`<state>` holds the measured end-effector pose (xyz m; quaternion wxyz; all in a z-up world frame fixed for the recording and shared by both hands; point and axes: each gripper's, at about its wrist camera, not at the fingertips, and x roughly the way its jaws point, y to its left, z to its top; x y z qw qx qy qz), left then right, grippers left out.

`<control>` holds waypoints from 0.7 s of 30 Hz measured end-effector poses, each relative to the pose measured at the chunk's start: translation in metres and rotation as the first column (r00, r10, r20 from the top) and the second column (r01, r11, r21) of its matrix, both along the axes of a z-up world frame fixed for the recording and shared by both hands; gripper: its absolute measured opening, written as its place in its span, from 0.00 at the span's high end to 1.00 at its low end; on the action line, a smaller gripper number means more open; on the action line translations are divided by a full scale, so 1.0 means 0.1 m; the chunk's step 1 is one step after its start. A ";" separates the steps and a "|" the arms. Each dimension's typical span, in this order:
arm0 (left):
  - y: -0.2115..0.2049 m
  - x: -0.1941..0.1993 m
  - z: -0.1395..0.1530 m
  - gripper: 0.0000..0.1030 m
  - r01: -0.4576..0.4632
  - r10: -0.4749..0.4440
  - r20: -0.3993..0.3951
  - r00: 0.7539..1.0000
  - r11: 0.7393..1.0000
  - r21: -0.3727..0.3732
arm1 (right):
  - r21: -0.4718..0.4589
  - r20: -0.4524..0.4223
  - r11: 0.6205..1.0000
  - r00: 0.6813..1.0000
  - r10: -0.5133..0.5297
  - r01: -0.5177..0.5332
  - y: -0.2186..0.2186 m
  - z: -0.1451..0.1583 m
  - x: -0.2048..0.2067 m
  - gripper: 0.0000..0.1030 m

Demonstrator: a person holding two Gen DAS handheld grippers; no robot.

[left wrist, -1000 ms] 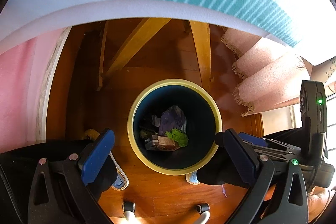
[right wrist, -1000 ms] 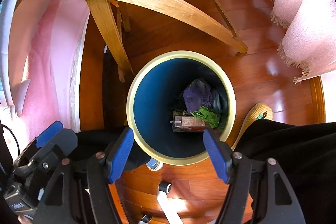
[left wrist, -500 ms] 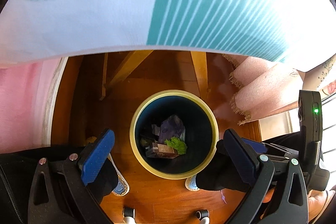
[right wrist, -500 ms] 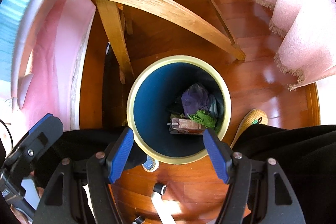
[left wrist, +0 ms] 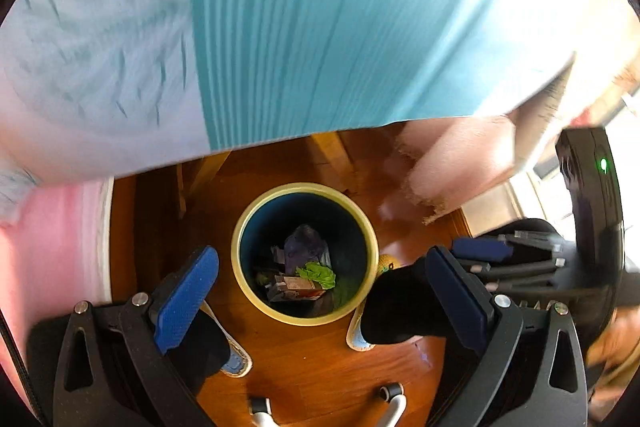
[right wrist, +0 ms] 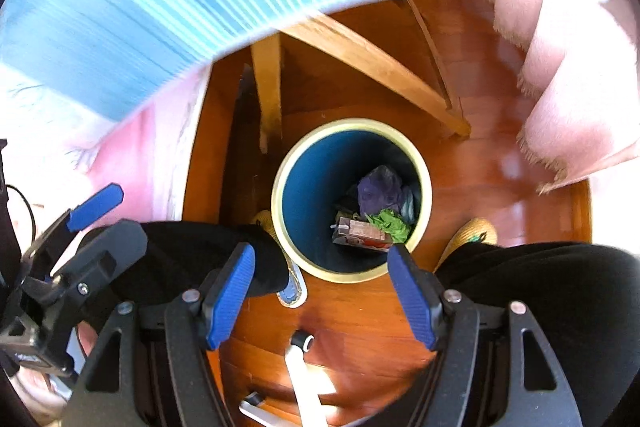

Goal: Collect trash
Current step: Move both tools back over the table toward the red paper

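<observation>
- Below, a round yellow-rimmed blue bin (right wrist: 352,125) on wood floor holds crumpled trash (right wrist: 374,215) (purple, green, brown).
- Left gripper (left wrist: 320,297) and right gripper (right wrist: 322,289) both gape wide, empty.

The striped tablecloth (left wrist: 320,27) is smeared by blur and runs off the far edge in both views, hiding the tabletop. The wooden table legs (right wrist: 268,99) vanish under its hem. Inside the bin (left wrist: 240,239), the trash (right wrist: 376,215) overlaps, so lower pieces are hidden and the carton's (right wrist: 360,233) print is too small to read. The pink fringed cloth (right wrist: 568,107) is cut off at right.
</observation>
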<state>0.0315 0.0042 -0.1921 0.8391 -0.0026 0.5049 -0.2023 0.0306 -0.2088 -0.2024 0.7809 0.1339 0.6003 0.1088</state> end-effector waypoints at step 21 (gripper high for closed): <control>0.35 0.14 2.00 0.01 0.000 0.046 0.291 0.956 0.988 -0.155 | -0.027 0.394 0.995 0.914 0.098 -0.095 -0.05 2.22 0.02 0.33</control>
